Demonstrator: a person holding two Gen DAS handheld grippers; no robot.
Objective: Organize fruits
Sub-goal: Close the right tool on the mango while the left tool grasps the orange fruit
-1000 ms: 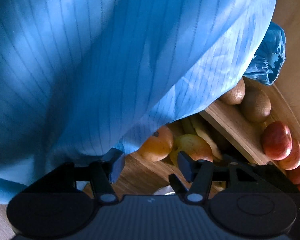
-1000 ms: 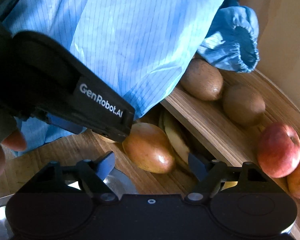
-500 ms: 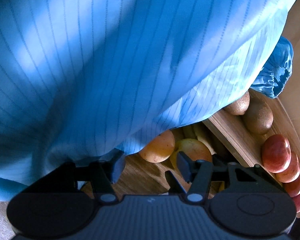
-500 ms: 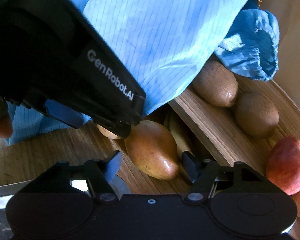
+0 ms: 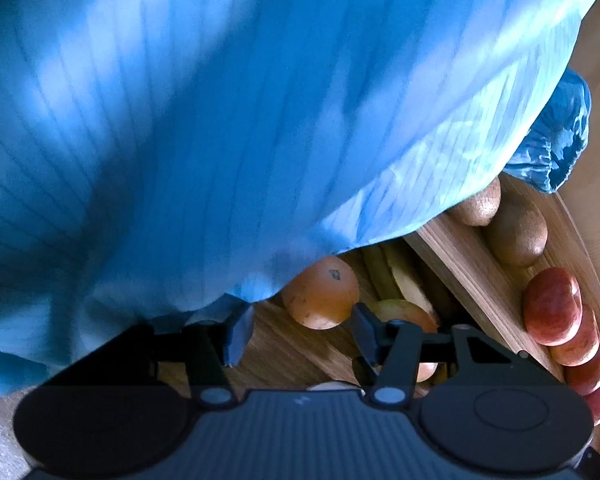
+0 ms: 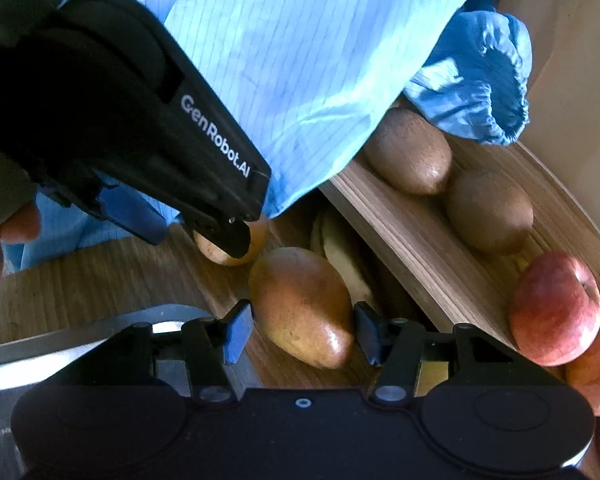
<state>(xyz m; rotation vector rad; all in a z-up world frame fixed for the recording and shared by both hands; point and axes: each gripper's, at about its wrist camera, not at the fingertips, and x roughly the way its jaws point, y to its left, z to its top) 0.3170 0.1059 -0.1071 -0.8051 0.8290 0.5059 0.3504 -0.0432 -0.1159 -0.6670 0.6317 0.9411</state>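
A yellow-red mango [image 6: 300,304] lies in the wooden tray's [image 6: 400,240] near compartment. My right gripper [image 6: 302,332] has a fingertip against each side of it. An orange [image 5: 320,298] sits just beyond my left gripper [image 5: 302,334], which is open and empty. In the right wrist view, the left gripper's [image 6: 198,240] tip overlaps the orange [image 6: 228,250]. Bananas [image 6: 340,248] lie beside the mango. Two kiwis [image 6: 408,156] and red apples [image 6: 556,308] fill the compartment past the divider.
A person's blue striped garment [image 5: 220,120] hangs over most of the left wrist view and hides the tray's far side. A blue elastic cuff [image 6: 480,96] rests near the kiwis. A steel surface [image 6: 80,340] lies at the lower left.
My right gripper's fingers have narrowed from wide apart onto the mango's sides. The left gripper has shifted, so more of the orange shows below the garment.
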